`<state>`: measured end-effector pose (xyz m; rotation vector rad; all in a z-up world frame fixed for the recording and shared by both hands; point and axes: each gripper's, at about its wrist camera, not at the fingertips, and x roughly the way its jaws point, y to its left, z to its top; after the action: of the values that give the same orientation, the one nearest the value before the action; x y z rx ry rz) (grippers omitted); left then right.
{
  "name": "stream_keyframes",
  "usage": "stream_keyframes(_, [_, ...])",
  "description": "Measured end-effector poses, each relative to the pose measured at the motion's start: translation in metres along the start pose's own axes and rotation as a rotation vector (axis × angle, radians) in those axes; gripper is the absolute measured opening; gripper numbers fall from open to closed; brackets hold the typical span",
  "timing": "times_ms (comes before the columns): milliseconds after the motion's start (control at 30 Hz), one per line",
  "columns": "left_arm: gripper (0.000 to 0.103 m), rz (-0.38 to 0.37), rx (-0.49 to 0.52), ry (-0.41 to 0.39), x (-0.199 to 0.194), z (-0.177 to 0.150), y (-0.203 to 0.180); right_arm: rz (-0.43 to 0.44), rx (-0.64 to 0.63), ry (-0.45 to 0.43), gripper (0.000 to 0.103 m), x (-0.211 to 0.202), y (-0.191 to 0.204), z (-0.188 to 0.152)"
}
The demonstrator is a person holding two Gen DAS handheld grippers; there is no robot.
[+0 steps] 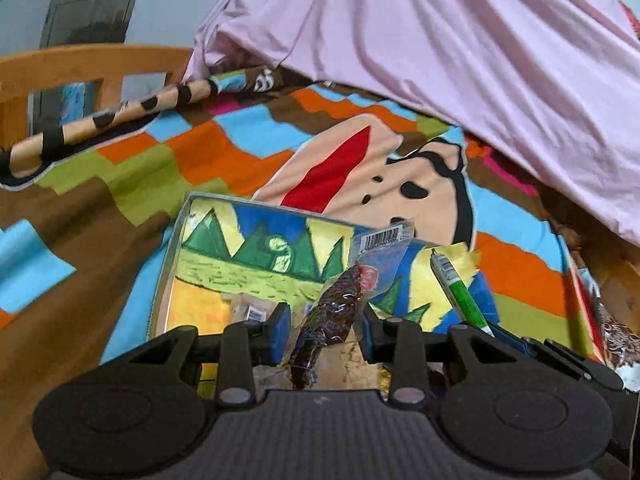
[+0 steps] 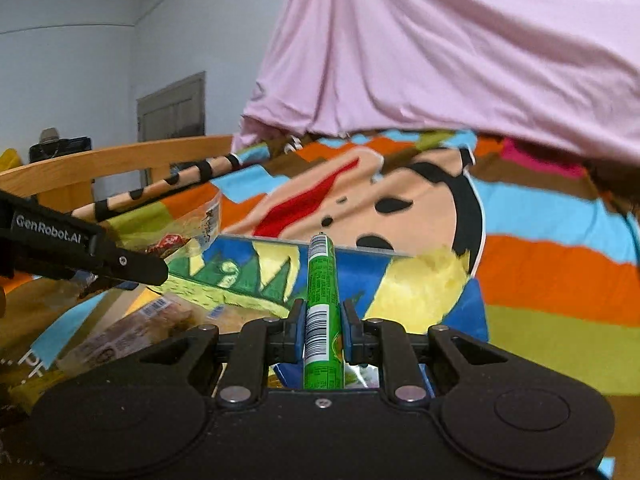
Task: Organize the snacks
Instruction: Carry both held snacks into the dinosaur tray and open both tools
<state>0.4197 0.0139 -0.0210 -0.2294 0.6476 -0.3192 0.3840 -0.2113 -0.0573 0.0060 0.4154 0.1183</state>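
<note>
Landmark: painted tray, a shallow box w/ green peaks, blue sky and yellow ground painted inside; all places below are given rel. to it.
Dark snack pack: clear packet w/ dark brown snack, over the near part of the tray, tilted, its barcode end pointing to the far rim.
Left gripper: left gripper is clenched on the dark snack pack, blue pads pressing both sides; it hangs above the near edge of the tray.
Green tube: green tube snack w/ barcode labels, above the tray's right half, long axis pointing to the far rim, tip about over that rim.
Right gripper: right gripper grasps the green tube near its lower half, pads tight on both sides; it is at the tray's near right side, just beside the left gripper.
Snacks in tray: a pale packet w/ barcode stickers lies at the near left of the tray; contents too blurred to tell.
Bedspread: colourful cartoon bedspread under the tray and all around it.
Pink sheet: pink cloth hangs beyond the far rim, to the right.
Bed rail: wooden rail far left behind the tray.
Wall & door: grey wall w/ dark door behind the rail.
</note>
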Motion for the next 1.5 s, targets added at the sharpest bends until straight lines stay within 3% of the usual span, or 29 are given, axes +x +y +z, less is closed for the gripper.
stream_keyframes(600, [0.039, 0.060, 0.113, 0.031, 0.027, -0.021, -0.012, -0.012, 0.005, 0.130, 0.019, 0.030, 0.005, -0.026])
stream_keyframes(767, [0.041, 0.070, 0.141, 0.036, 0.031, -0.024, -0.019, -0.010, 0.013, 0.149, 0.027, 0.033, 0.003, -0.025])
stream_keyframes(833, [0.046, 0.060, 0.131, 0.039, 0.031, -0.023, -0.017, -0.009, 0.004, 0.144, 0.032, 0.031, 0.003, -0.022])
stream_keyframes(1000, [0.074, 0.006, 0.080, 0.037, 0.021, -0.022, -0.012, -0.013, -0.010, 0.113, 0.041, 0.017, 0.003, -0.013])
stream_keyframes(1167, [0.079, -0.007, 0.051, 0.000, 0.003, -0.018, -0.010, -0.030, 0.000, 0.065, 0.058, -0.004, -0.002, -0.002])
stream_keyframes(1500, [0.098, -0.001, 0.068, -0.156, -0.055, -0.013, -0.018, -0.042, 0.026, -0.083, 0.078, -0.057, -0.005, 0.024])
